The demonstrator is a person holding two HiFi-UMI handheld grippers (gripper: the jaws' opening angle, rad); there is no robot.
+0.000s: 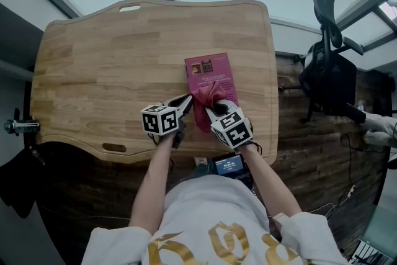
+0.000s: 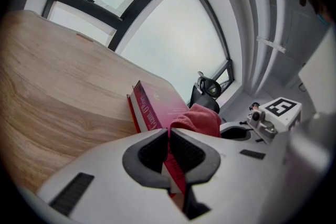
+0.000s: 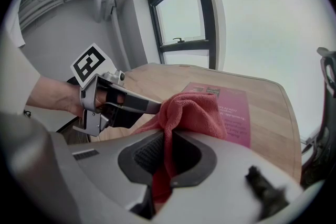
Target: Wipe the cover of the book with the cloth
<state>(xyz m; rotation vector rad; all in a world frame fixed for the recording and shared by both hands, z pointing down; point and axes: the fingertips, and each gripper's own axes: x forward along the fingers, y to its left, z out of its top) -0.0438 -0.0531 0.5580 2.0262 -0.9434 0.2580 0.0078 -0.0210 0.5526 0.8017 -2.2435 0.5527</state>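
A magenta-covered book (image 1: 211, 70) lies on the wooden table (image 1: 105, 65), right of centre near the front edge. A red cloth (image 1: 208, 96) is bunched on the book's near end and hangs down toward me. My right gripper (image 1: 214, 108) is shut on the cloth (image 3: 191, 113), which rises out of its jaws and rests on the book (image 3: 236, 113). My left gripper (image 1: 188, 99) is at the book's near left corner. Its jaws (image 2: 169, 149) are shut on a thin red and white edge that continues the book's spine (image 2: 152, 110). The cloth (image 2: 198, 119) sits just to their right.
An office chair (image 1: 329, 68) stands off the table's right side. A small device with a screen (image 1: 229, 164) sits below the front edge at my waist. The table has slot cut-outs at the far edge (image 1: 129, 8) and near edge (image 1: 113, 148). Windows lie beyond.
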